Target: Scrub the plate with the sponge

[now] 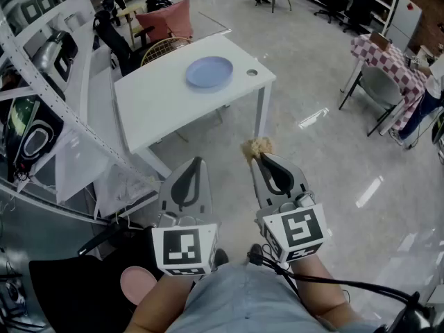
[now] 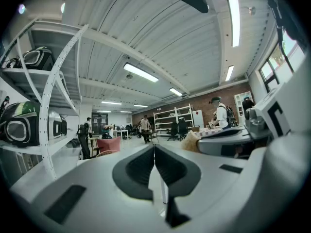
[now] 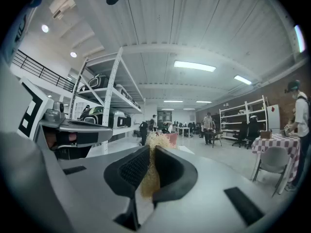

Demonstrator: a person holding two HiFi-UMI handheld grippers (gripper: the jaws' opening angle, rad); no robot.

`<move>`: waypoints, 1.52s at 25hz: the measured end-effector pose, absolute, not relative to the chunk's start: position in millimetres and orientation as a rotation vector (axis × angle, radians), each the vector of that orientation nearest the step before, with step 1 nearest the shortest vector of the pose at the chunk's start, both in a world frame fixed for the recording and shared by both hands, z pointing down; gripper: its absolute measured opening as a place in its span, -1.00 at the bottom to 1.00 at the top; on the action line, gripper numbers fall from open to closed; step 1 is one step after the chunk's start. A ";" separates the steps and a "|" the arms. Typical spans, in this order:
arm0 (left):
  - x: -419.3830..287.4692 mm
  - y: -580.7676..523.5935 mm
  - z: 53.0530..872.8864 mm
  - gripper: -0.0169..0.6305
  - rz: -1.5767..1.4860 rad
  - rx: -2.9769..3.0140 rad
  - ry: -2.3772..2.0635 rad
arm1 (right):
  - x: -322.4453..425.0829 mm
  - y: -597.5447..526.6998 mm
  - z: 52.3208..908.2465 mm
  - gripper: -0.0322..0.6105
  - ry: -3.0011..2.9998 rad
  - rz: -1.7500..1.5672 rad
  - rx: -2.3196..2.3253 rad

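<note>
Pale-blue plate (image 1: 209,72) is seen in the head view lying on a white desk (image 1: 159,103), well apart from both hand-held grippers, which are held over the grey floor (image 1: 333,158). A straw-coloured fibrous sponge (image 1: 258,148) is gripped at the tips of the right hand-held gripper (image 1: 262,161), with the left hand-held gripper (image 1: 194,165) held just beside it. In the left gripper view, the jaws are pressed together with nothing between them. In the right gripper view, the sponge is clamped between the jaws, its tuft sticking out past the tips.
</note>
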State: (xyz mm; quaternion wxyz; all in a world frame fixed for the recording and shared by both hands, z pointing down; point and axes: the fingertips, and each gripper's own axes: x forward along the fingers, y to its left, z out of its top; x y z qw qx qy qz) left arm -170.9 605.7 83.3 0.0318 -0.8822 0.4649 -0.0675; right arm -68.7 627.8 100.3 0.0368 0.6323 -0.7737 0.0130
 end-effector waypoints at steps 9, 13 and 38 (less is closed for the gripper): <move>-140.1 613.0 91.2 -0.90 -0.232 -2.691 1.420 | -37.6 634.0 103.6 -0.77 -2.391 0.048 1.916; -122.4 615.0 91.0 -0.90 -0.240 -2.668 1.434 | -20.4 634.9 102.7 -0.77 -2.424 0.036 1.902; -133.0 437.1 118.0 -0.90 -0.278 -2.717 1.483 | -38.1 451.4 128.4 -0.77 -2.470 0.174 1.813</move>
